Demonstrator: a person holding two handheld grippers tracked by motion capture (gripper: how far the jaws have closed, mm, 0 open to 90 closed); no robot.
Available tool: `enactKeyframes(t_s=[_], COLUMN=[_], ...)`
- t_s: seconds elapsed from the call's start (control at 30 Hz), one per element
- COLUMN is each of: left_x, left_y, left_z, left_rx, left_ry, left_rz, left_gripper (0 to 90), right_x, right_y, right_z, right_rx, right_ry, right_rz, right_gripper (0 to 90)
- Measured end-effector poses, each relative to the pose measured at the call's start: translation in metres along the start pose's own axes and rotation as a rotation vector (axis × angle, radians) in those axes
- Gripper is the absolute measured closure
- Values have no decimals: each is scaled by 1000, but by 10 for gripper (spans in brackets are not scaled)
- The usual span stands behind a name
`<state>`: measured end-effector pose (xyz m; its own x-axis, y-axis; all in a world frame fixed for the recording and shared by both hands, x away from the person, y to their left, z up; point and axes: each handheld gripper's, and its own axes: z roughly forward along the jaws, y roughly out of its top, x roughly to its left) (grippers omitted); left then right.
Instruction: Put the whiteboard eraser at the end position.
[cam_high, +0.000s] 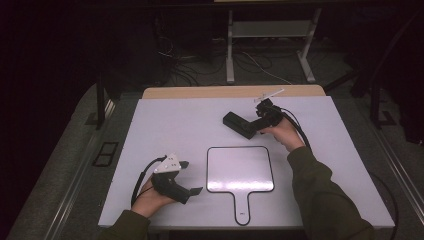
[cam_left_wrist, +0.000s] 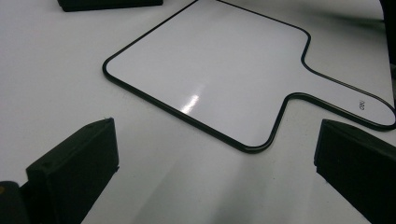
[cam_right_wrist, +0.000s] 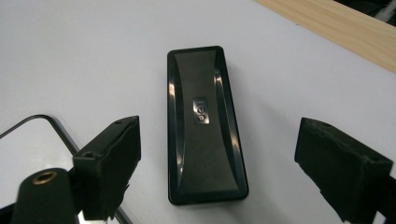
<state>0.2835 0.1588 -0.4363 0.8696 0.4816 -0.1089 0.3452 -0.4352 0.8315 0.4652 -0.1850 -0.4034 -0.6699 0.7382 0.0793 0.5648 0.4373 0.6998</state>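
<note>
Landmark for all positions: the paddle-shaped whiteboard (cam_high: 240, 169), lying flat on the white worktop (cam_high: 170, 125), handle toward the person.

Left claw (cam_high: 191, 177): rests low just beside the whiteboard's left edge, held in the left hand (cam_high: 150, 197). Jaws stand wide apart with nothing between them; in the left gripper view they frame the board's near corner and handle. Idle; judged not part of the current step.

Right claw (cam_high: 255, 125): beyond the whiteboard's far edge, over the black eraser (cam_high: 239, 125). Jaws apart, no contact seen. In the right gripper view the eraser (cam_right_wrist: 203, 123) lies between the two jaws, long axis running away from the camera, with clear gaps on both sides. The board's far corner shows just behind the left jaw.

Step in hand, as judged: pick-up of the eraser.

Notes for doing it well:
- Grip across the short width, as currently lined up; the top looks glossy and curved, so jaws should meet the flat side walls, not the crown.
- Lower until the jaw tips nearly touch the worktop before closing, or the body may squirt out.
- Centre along the length so it does not tip when lifted.
- Keep the left jaw off the whiteboard's rim during descent.
</note>
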Motion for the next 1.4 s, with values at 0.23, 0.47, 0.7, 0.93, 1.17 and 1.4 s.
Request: enactKeyframes(t_s=[0.23, 0.47, 0.7, 0.93, 1.17, 1.4], left_x=[1, 1, 1, -2, -3, -4], left_y=[0, 0, -1, -2, -2, -2], left_z=[1, 0, -1, -1, -2, -2], left_rx=[-3, -3, -5, -4, 6, 5], left_ry=[9, 12, 15, 15, 14, 13], left_rz=[-2, 0, 4, 0, 9, 8], left_gripper=[0, 0, 0, 0, 0, 0], right_x=[5, 13, 18, 24, 28, 32], right_y=[-9, -19, -33, -51, -71, -88], right_z=[-13, -24, -33, -44, -52, -66], right_rx=[-29, -58, -65, -74, -63, -81], right_ry=[24, 37, 39, 40, 22, 25], right_rz=[12, 12, 19, 33, 24, 23], right_gripper=[131, 131, 132, 132, 132, 132])
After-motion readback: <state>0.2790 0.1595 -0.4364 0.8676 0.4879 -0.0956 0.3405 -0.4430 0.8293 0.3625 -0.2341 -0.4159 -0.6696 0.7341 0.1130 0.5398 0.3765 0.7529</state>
